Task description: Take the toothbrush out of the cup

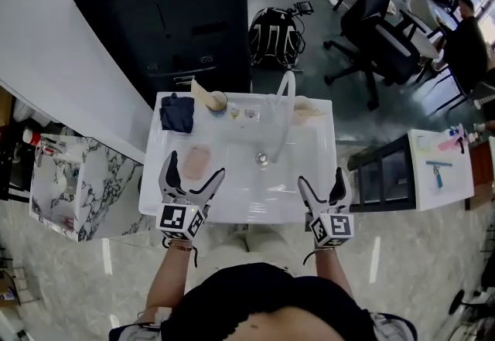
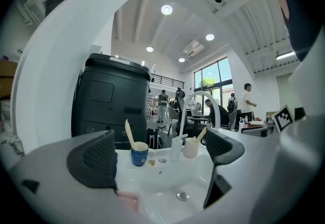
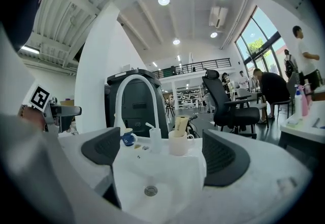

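Left gripper (image 1: 196,165) and right gripper (image 1: 320,177) agape, empty; toothbrush (image 2: 129,133) in blue cup (image 2: 138,155) beyond.

Head view overhead; gripper views low, facing sink (image 1: 241,182)

Each hand carries a gripper with two dark grey jaws, curved like horns: the left gripper (image 1: 196,165) and the right gripper (image 1: 322,177). Their inner pads (image 2: 99,154) are finely ribbed. Behind each sits a white cube (image 1: 180,219) printed with black square markers (one per visible face). The person wears a black top (image 1: 263,301).
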The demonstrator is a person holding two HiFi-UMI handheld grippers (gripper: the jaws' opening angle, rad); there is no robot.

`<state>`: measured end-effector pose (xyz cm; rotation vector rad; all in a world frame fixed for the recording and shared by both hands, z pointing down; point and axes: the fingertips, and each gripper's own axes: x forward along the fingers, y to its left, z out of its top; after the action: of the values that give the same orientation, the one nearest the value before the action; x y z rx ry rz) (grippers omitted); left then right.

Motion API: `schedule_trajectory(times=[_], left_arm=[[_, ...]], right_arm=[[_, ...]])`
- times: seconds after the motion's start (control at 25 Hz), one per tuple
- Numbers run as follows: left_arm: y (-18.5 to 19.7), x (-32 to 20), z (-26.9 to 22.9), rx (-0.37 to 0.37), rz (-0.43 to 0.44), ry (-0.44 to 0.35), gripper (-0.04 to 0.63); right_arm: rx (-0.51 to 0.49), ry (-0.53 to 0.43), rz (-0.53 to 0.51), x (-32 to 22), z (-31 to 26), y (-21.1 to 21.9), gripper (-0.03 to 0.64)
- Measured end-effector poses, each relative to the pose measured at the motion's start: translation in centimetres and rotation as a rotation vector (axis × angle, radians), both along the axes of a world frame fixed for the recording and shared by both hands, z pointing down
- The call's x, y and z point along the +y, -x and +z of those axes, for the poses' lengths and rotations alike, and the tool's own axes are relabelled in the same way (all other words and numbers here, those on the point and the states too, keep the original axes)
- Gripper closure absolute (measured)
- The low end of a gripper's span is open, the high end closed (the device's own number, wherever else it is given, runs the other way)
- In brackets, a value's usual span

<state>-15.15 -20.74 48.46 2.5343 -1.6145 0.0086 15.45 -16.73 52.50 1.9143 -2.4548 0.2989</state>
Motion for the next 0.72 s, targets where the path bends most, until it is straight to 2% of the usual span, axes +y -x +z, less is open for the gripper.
schedule_trajectory(times=[0.16,0.44,0.72], left_arm=[[0.1,-2.2,0.8,0.008,-0.025,0.016,0.058],[-0.3,-6.3,1.4,0.036,-0.05,0.048,0.058],[-0.3,-10.7,2.2,-0.001,-0.092,0.041,0.058]], right_arm=[[0.019,0.011,-0.017,-1.5,0.6,-0.2,0.143],[0.06,0.032,-0.019,-5.0,0.9,-1.0,0.143],[0.072,0.049,-0.024,-8.3,1.5,-2.1,0.143]])
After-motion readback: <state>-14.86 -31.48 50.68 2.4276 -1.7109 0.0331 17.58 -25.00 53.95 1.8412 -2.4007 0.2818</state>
